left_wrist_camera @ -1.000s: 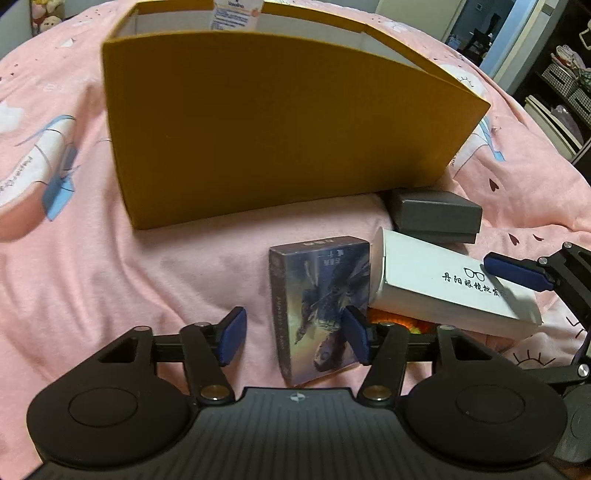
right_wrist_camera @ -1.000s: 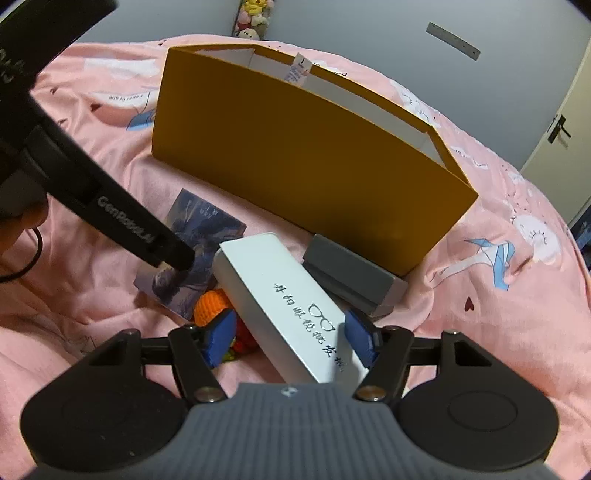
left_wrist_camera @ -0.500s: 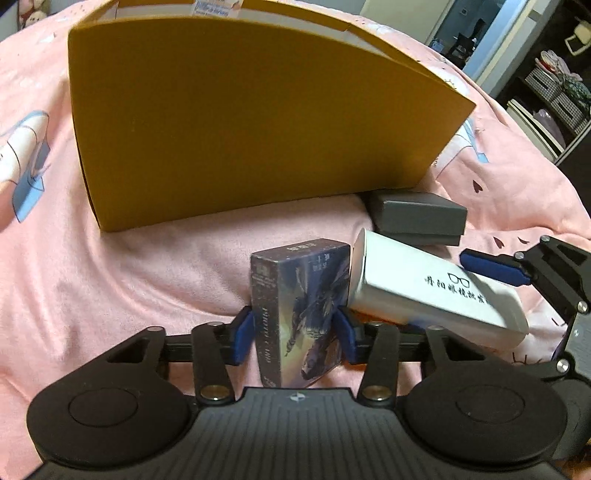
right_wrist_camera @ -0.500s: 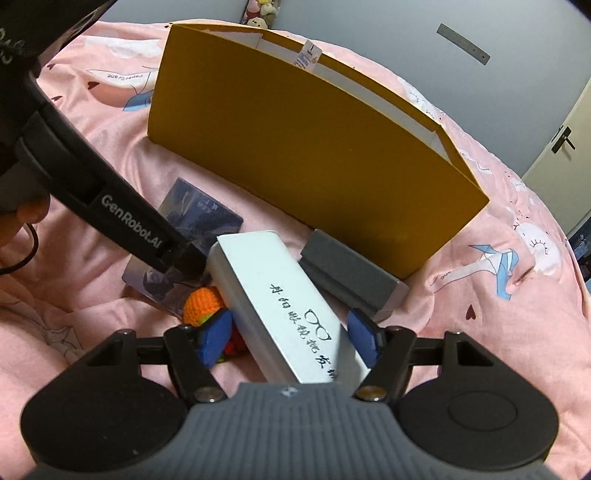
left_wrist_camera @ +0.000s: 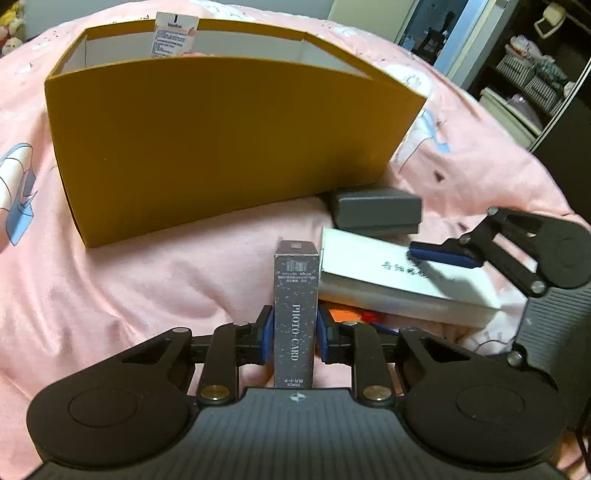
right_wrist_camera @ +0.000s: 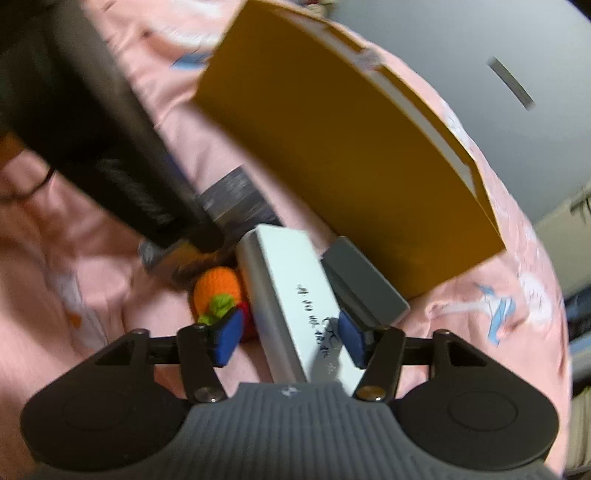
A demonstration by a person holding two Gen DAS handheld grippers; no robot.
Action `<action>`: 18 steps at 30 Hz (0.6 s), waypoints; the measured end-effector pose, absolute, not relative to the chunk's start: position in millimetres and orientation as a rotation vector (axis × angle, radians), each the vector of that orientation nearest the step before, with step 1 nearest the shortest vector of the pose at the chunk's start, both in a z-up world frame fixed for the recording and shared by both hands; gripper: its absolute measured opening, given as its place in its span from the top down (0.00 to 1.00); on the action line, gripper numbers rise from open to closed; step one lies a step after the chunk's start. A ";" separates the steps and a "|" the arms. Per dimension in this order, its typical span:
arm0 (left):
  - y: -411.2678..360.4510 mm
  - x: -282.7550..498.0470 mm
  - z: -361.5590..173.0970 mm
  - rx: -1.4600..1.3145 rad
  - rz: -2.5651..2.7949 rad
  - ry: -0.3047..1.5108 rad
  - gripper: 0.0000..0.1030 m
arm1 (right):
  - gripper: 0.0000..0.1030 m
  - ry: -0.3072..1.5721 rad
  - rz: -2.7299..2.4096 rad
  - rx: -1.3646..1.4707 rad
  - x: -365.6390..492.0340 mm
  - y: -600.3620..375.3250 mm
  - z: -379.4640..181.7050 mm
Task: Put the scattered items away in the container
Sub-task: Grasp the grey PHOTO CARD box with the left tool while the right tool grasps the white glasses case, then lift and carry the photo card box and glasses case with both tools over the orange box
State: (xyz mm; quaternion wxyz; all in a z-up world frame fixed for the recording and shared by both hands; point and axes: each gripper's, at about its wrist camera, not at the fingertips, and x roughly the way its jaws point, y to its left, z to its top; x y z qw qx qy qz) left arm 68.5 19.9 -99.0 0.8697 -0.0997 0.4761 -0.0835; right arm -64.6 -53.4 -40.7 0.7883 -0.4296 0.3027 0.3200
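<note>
My left gripper (left_wrist_camera: 294,334) is shut on a grey photo card box (left_wrist_camera: 295,306), held on edge above the pink bedding. The yellow container (left_wrist_camera: 221,144) stands open-topped just beyond it, with a white labelled packet (left_wrist_camera: 173,35) inside. My right gripper (right_wrist_camera: 288,338) is open, its pads on either side of a long white glasses box (right_wrist_camera: 295,295), which also shows in the left wrist view (left_wrist_camera: 399,280). A grey box (right_wrist_camera: 364,284) lies between the white box and the container. An orange knitted toy (right_wrist_camera: 218,288) lies left of the white box.
Everything rests on a soft pink bedspread (left_wrist_camera: 129,280). The left gripper's body (right_wrist_camera: 110,140) fills the upper left of the right wrist view. Shelves with baskets (left_wrist_camera: 532,77) stand beyond the bed at the right.
My left gripper closed on the photo card box, turned it on edge and lifted it. My right gripper moved in around the white box, and its view tilted and blurred.
</note>
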 end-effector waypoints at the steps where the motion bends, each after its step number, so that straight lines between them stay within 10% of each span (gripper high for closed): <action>1: 20.2 68.7 -99.9 -0.215 -0.174 0.998 0.74 | 0.39 0.643 0.690 -0.952 -66.1 -52.0 -42.7; 18: 29.8 64.1 -95.5 -0.279 -0.156 0.997 0.75 | 0.59 0.690 0.696 -0.796 -48.2 -63.9 -14.5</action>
